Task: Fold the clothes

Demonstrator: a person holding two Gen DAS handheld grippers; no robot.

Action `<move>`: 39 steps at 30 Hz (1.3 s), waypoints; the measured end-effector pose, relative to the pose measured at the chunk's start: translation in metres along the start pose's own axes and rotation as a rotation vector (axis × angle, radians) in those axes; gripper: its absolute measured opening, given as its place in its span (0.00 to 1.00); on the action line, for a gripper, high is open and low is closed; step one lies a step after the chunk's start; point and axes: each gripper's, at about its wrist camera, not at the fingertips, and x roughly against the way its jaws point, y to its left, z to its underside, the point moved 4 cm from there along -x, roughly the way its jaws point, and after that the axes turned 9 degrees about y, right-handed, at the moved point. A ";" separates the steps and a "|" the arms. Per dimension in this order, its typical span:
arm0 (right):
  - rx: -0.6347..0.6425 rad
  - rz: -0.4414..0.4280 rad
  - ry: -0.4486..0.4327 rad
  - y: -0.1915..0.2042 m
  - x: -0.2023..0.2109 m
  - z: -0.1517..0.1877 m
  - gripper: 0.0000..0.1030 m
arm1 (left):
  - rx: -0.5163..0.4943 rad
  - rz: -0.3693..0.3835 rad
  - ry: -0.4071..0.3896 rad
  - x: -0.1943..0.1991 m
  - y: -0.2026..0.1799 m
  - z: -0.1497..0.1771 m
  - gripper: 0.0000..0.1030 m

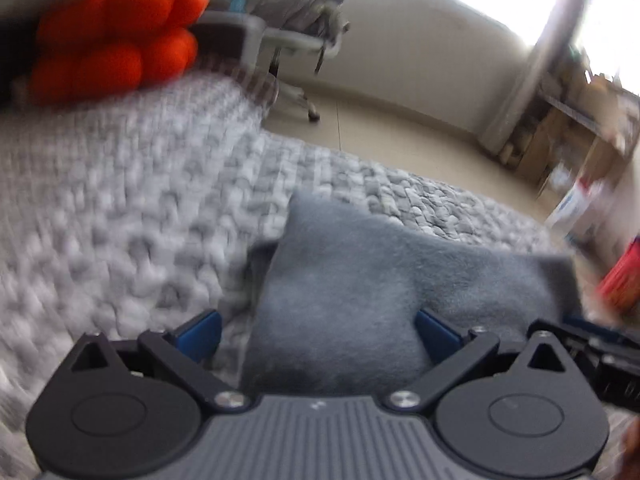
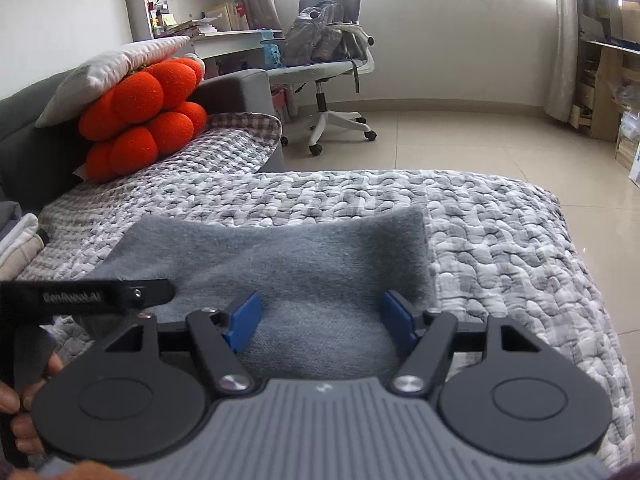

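A folded grey fleece garment lies flat on the quilted grey-and-white bedspread. My right gripper hovers over its near edge, blue pads wide apart and nothing between them. In the blurred left wrist view the same grey garment fills the space ahead of my left gripper, which is open above its left end. The left tool's black body pokes into the right wrist view at the left, held by a hand.
An orange ball-shaped cushion and a pale pillow sit on the grey sofa arm at the back left. Folded light clothes lie at the left edge. An office chair stands on the tiled floor beyond the bed.
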 end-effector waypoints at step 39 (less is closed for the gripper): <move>-0.091 0.048 -0.011 -0.003 -0.004 -0.003 0.53 | -0.053 0.065 0.009 -0.006 -0.007 -0.003 1.00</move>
